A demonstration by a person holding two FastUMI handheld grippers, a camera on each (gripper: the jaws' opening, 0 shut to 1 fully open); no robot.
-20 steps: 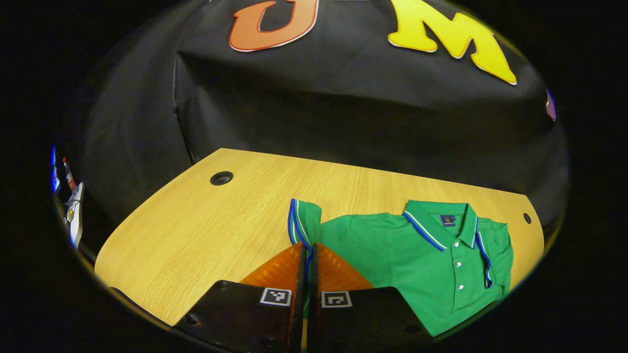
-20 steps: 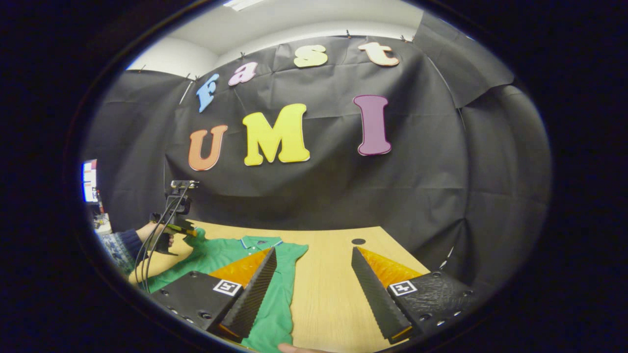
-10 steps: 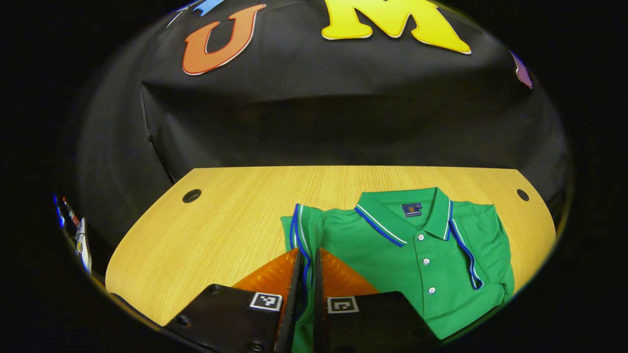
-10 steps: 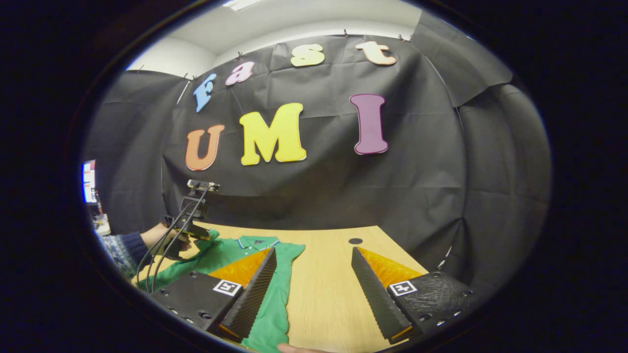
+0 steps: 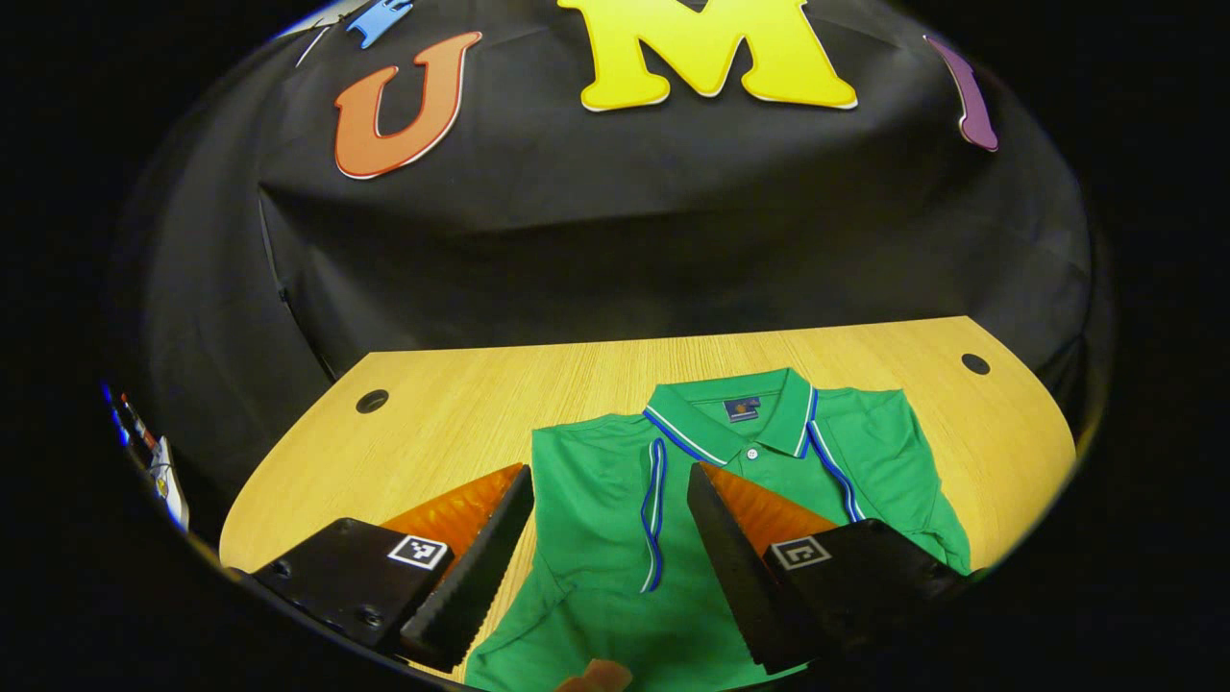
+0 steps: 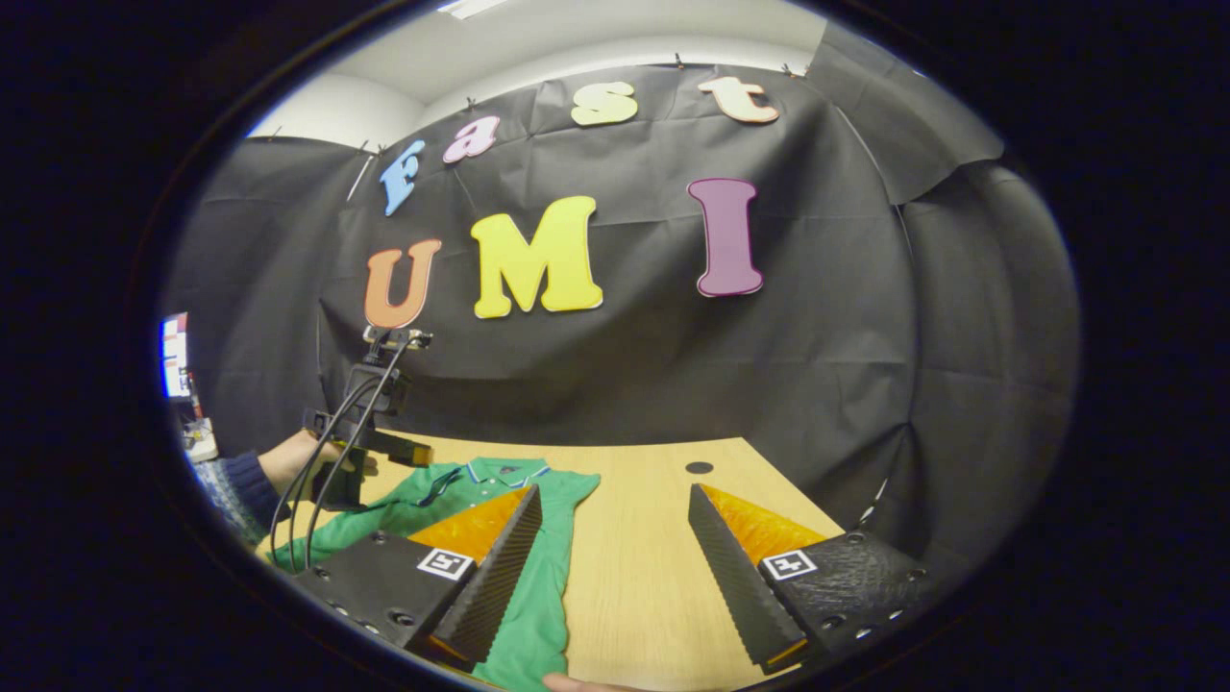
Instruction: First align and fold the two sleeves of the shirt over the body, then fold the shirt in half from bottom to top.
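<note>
Nearest, the left gripper (image 5: 610, 500) is hanging low over the shirt (image 5: 596, 490) with its jaws spread wide and nothing between them. Just past them, one sleeve (image 5: 653, 509) is lying folded in over the body, its striped cuff running down the chest beside the placket. The other sleeve (image 5: 918, 519), on the side toward the right edge of the table (image 5: 461, 404), is also looking turned in with its striped cuff on the body, though its lower end is running out of sight, so I cannot be sure it is sitting flat. The collar (image 5: 740, 413) is pointing toward the far edge, and the hem is somewhere near the front edge, hidden from here.

Off to the right, the right gripper (image 6: 615, 538) is hovering above bare table just beside the shirt's edge, jaws likewise wide apart and gripping nothing. Farther off in the right gripper view, a hand (image 6: 298, 461) is holding the left gripper over the shirt.

I judge the sleeve stage is ending. The bottom-to-top fold is likely coming up, calling for both grippers to pinch the hem corners and carry them evenly toward the collar.
</note>
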